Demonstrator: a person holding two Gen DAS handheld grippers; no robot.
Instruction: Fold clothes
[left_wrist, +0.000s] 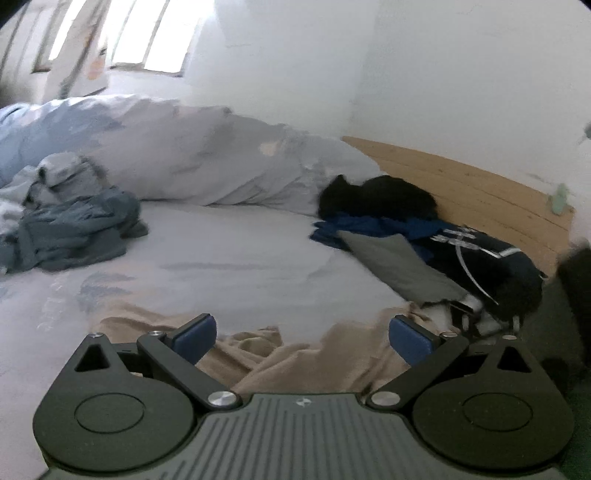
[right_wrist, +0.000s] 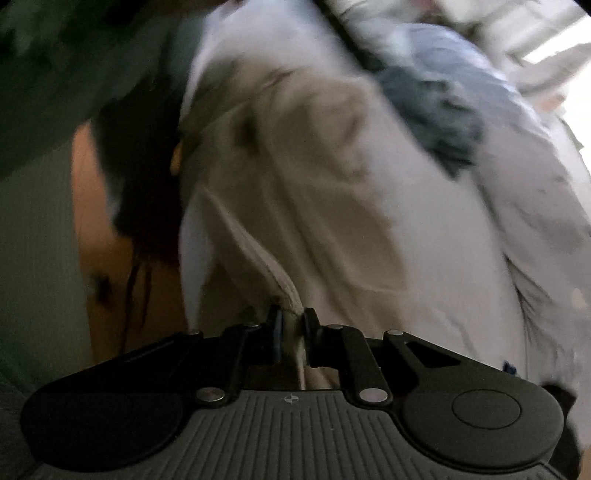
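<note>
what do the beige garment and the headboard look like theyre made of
Beige garment: soft woven cloth, probably cotton, matte; it creases loosely and shows a stitched seam where the right gripper pinches it. Headboard: light wood or wood-look board, matte, with pale grain lines running along it. Blur leaves both uncertain.

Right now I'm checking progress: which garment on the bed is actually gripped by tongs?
The beige garment: the right tongs pinch its edge. The grey-blue pile and dark pile lie untouched.
</note>
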